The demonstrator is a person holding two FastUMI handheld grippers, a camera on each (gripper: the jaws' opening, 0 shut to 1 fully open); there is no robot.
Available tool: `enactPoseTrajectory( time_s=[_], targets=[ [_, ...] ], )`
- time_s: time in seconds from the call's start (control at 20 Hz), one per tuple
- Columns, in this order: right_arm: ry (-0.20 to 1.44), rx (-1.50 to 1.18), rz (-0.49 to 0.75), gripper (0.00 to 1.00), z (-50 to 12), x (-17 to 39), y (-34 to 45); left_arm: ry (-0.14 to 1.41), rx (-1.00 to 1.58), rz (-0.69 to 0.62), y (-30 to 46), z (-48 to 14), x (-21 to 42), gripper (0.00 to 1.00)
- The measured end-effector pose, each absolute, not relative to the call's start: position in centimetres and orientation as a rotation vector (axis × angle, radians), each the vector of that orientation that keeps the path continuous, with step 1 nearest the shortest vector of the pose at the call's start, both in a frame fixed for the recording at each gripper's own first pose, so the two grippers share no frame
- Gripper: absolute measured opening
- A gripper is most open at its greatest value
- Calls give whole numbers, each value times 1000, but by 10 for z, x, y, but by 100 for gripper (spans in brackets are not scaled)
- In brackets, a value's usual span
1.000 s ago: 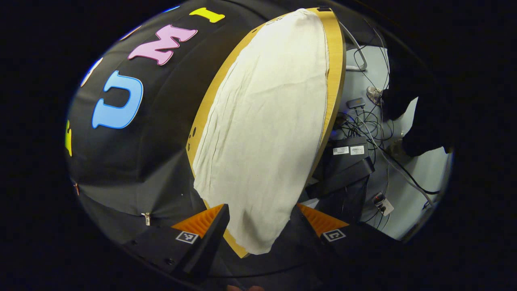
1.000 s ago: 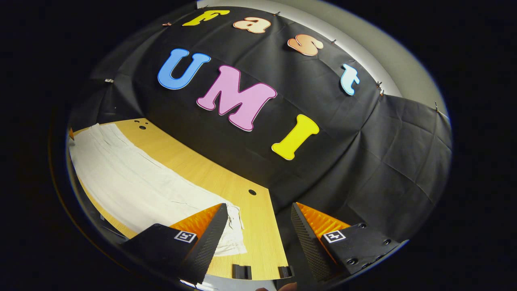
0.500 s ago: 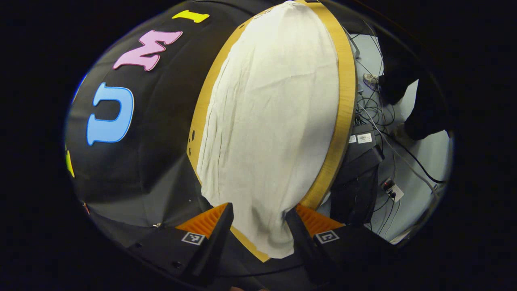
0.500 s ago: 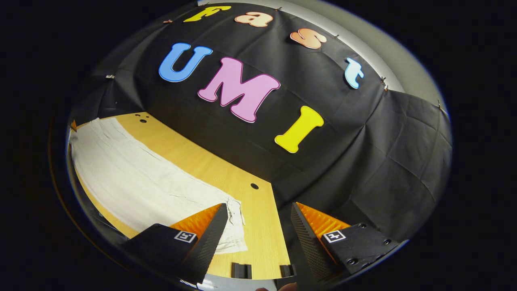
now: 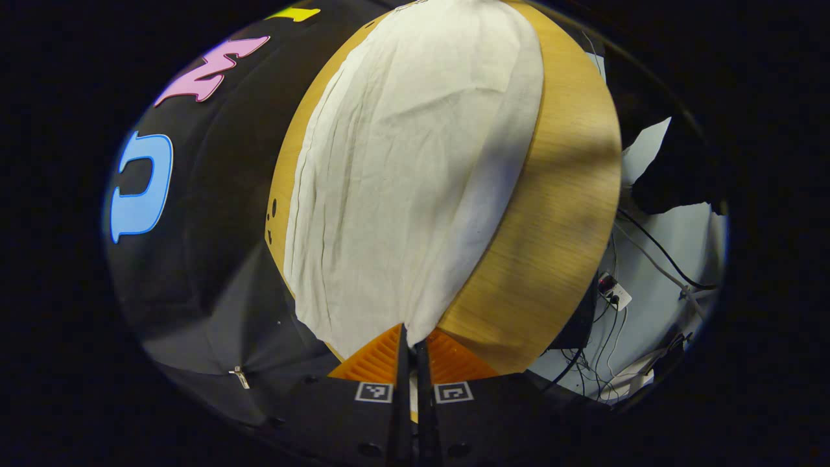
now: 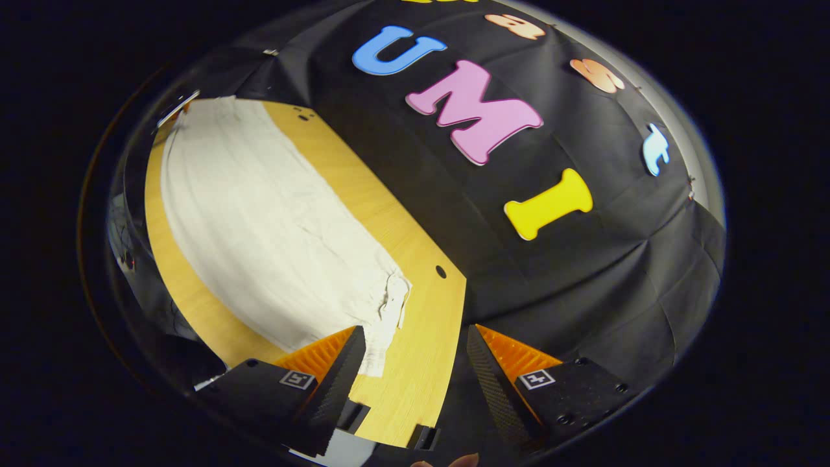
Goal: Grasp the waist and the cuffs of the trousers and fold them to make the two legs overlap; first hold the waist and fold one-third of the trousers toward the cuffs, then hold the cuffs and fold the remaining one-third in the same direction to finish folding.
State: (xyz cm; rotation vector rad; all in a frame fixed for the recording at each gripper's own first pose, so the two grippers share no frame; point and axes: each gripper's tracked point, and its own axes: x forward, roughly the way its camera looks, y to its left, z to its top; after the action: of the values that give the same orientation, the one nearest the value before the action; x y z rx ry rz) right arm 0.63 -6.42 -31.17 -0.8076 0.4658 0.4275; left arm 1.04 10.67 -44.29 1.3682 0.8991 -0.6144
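Observation:
Cream trousers [image 5: 415,162] lie flat and lengthwise on the wooden table [image 5: 551,214]. My left gripper [image 5: 410,334] is shut on their near end, and the cloth runs to a point between the two fingers. In the right gripper view the trousers [image 6: 259,220] stretch away to the left, with the gathered waist [image 6: 386,305] nearest. My right gripper [image 6: 415,329] is open just right of the waist, above bare table [image 6: 415,383]. Its left finger [image 6: 343,363] overlaps the waist's edge in the view; whether it touches the cloth I cannot tell.
The black cloth wall [image 6: 583,292] stands right behind the table's far edge. A small hole [image 6: 441,271] is in the tabletop near the waist. Cables and a power strip [image 5: 613,295] lie on the floor beyond the table's front edge, by a dark shape [image 5: 674,175].
My left gripper came in over the table's end and shut on the trousers' near end. My right gripper stayed open and tipped down toward the waist.

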Motion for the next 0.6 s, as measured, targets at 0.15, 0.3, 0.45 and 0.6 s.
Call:
enactPoseTrajectory(
  time_s=[0.15, 0.3, 0.45, 0.6],
  targets=[
    [518, -903, 553, 97, -352, -2, -63, 935, 1327, -631, 102, -444, 11, 6],
    [545, -1010, 672, 97, -390, -7, -64, 977, 1288, -622, 102, -443, 13, 6],
    [575, -1074, 738, 97, -422, -8, -71, 991, 1309, -624, 102, -443, 12, 6],
    [588, -1133, 804, 97, -446, -4, -73, 1011, 1299, -616, 102, -443, 13, 5]
  ],
)
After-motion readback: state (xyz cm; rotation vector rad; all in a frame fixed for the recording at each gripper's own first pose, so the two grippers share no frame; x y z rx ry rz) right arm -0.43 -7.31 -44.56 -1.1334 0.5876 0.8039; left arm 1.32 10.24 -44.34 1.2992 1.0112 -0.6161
